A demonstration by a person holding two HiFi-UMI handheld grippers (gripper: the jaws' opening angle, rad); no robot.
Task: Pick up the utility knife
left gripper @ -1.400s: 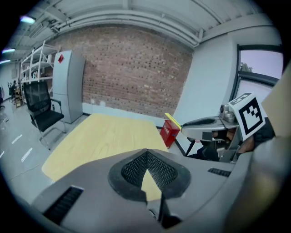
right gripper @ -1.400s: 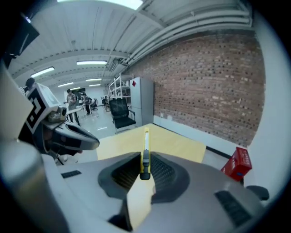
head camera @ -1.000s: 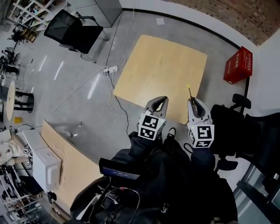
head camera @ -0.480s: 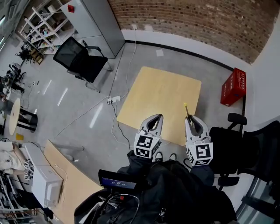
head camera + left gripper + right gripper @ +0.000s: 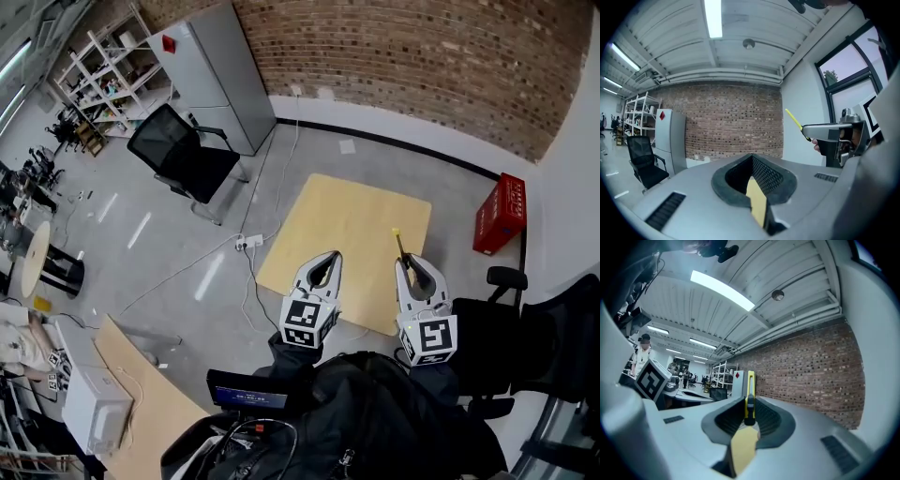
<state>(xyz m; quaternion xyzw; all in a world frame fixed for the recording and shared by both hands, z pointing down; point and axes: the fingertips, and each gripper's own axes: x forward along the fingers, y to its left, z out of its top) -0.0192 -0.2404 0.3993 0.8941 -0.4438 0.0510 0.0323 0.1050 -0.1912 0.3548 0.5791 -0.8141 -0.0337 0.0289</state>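
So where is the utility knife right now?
The utility knife is clamped between the jaws of the right gripper, its yellow end sticking out past them. In the head view it shows at the right, over the near right part of the wooden table.

Square light-wood counter (image 5: 347,234) sits on grey concrete floor (image 5: 187,244), plain wood top showing. On the floor: white power strip (image 5: 246,242) just off the counter's left corner with cables (image 5: 178,277) trailing from it, and a red crate (image 5: 499,214) past the right edge by the wall. A black office chair (image 5: 178,155) stands well off to the left, and a small pale sheet (image 5: 347,146) lies beyond the far corner.
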